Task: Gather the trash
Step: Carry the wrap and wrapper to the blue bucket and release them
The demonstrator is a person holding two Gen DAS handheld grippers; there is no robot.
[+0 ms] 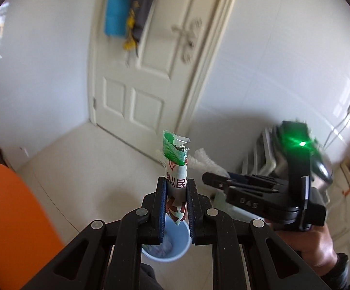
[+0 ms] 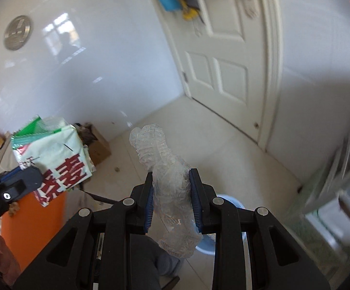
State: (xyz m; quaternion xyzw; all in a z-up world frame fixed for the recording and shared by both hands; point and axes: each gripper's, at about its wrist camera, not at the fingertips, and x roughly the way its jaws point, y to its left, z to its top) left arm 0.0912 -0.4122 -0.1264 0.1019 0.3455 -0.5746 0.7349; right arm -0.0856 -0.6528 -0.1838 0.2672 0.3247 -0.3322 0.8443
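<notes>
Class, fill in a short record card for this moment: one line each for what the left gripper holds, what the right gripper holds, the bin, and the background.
left gripper: shut on a flattened printed wrapper with a green end
right gripper: shut on a crumpled clear plastic bottle
bin: pale blue bucket on the floor below both grippers, something pale inside
background: white panelled door, closed

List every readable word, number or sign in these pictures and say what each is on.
"以民": on the snack wrapper held in the left gripper.
"04S", roughly: embossed on the right gripper.
Large red characters on the same wrapper, right wrist view: cut off, unreadable.
Round wall plaque: too blurred.
</notes>
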